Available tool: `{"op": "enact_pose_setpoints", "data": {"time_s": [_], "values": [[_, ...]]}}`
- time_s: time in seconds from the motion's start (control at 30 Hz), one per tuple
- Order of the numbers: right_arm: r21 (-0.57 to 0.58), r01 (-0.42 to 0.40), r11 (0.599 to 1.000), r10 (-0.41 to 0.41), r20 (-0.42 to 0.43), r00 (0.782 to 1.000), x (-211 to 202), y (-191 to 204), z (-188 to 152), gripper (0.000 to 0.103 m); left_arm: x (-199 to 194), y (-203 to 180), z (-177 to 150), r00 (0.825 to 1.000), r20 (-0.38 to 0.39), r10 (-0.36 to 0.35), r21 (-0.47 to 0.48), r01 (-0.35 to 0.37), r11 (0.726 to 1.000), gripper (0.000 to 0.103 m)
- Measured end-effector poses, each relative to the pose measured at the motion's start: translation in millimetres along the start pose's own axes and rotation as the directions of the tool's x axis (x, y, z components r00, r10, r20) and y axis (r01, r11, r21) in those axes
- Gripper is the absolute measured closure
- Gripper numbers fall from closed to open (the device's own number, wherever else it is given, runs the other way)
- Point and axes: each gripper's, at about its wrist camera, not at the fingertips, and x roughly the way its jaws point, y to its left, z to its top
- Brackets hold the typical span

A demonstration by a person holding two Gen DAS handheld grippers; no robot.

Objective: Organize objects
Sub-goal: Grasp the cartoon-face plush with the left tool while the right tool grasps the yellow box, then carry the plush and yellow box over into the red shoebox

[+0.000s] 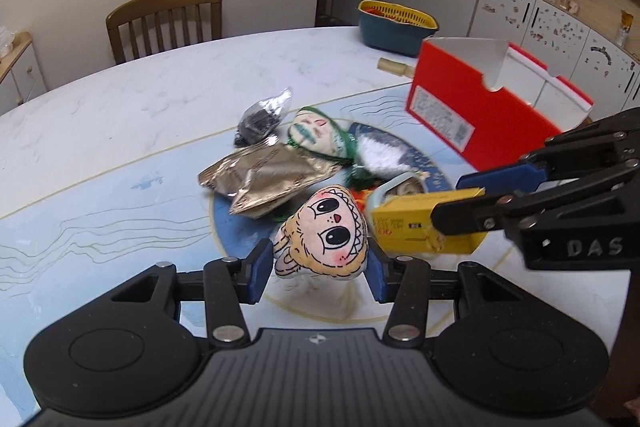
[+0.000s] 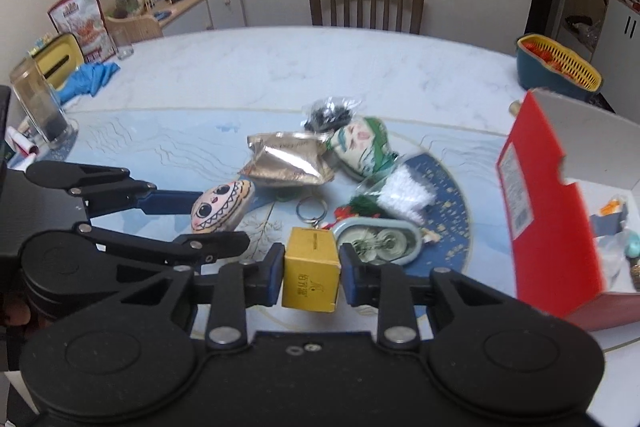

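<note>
My left gripper point(image 1: 316, 267) is shut on a small plush face with big eyes and jagged teeth point(image 1: 324, 235), held just above the table; the same gripper point(image 2: 220, 219) and plush face point(image 2: 220, 205) show at the left of the right wrist view. My right gripper point(image 2: 312, 267) is shut on a small yellow box point(image 2: 310, 285), also lifted; the left wrist view shows this gripper point(image 1: 452, 203) and yellow box point(image 1: 400, 223) at its right. An open red box point(image 2: 544, 227) stands at the right with small items inside.
On the blue mat lie a foil pouch point(image 2: 288, 163), a green-haired plush face point(image 2: 360, 147), a black-filled bag point(image 2: 328, 115), a white fluffy piece point(image 2: 404, 191), a teal tin point(image 2: 380, 241) and a key ring point(image 2: 310, 211). A yellow-and-blue basket point(image 2: 556, 67) sits far right, a glass jar point(image 2: 40, 107) left.
</note>
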Motion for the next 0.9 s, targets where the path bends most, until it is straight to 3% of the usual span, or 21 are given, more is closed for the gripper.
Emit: {"op": "enact_pose_setpoints", "data": {"time_s": [0.33, 0.9], "values": [[0.040, 0.000, 0.999, -0.004, 0.101, 0.995, -54.0, -47.7, 6.8, 0.076, -15.7, -40.1, 37.5, 0.999, 0.014, -0.038, 0.011, 0.037, 0.999, 0.056], [0.130, 0.097, 0.987, -0.124, 0.214, 0.969, -111.1, -163.2, 5.0, 0.076, -3.3, -135.3, 105.2, 0.991, 0.057, -0.121, 0.096, 0.115, 0.989, 0.056]]}}
